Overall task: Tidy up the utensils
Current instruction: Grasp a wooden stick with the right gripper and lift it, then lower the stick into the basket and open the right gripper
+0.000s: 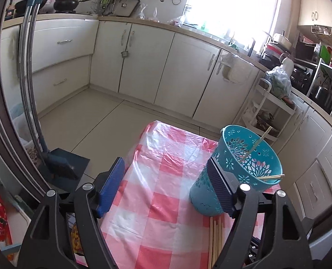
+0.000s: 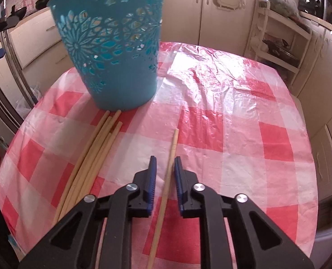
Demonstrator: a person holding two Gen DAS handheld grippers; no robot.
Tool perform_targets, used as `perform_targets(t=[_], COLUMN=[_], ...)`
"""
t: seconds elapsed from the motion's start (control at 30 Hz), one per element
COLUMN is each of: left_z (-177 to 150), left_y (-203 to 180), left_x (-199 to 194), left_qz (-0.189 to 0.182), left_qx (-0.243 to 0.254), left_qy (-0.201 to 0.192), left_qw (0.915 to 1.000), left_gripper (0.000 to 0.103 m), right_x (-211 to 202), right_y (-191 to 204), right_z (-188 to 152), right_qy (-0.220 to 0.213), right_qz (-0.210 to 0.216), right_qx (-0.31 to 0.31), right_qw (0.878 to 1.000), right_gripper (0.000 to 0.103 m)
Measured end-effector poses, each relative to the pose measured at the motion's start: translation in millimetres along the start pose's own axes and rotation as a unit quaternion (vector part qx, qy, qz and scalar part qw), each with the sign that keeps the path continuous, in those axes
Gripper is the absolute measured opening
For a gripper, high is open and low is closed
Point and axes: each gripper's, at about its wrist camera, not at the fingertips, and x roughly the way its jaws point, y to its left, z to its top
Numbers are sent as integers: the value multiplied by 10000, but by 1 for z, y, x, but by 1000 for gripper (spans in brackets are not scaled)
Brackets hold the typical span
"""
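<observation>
Chopsticks (image 2: pixel 92 157) before basket (image 2: pixel 112 51) on table (image 2: pixel 244 112)

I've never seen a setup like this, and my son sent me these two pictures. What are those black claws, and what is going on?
They are two hand-held grippers, each carrying a camera that looks along its fingers. One picture comes from the left gripper, open and empty beside a teal basket with chopsticks inside. The other comes from the right gripper, open around a single chopstick lying on the checked tablecloth, not yet pinching it. A bundle of chopsticks lies nearby.
</observation>
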Motion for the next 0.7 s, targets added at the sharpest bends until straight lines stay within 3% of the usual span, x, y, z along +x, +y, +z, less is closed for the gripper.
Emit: perform_targets(t=[0.07, 0.17, 0.3, 0.47, 0.57, 0.7], left_z=[-2, -3, -4, -6, -7, -5], left_y=[5, 9, 14, 6, 3, 6], left_x=[5, 14, 16, 16, 15, 14], left_qz=[90, 172, 135, 96, 91, 98], left_qx=[-25, -165, -307, -229, -216, -281], left_qy=[27, 173, 246, 241, 238, 196], left_qw=[10000, 9996, 9991, 9994, 9994, 9994], left_gripper=[72, 72, 72, 72, 72, 73], right_x=[-4, -25, -73, -125, -144, -144], right_y=[-5, -23, -38, -36, -32, -20], right_z=[-1, -3, 8, 54, 92, 144], right_qy=[61, -131, -821, -1685, -2206, -2748], right_qz=[62, 512, 1355, 1947, 2099, 1889], right_qx=[130, 684, 1265, 1441, 1459, 1498], right_qw=[9999, 9963, 9792, 9555, 9413, 9308], right_gripper=[5, 5, 5, 5, 5, 5])
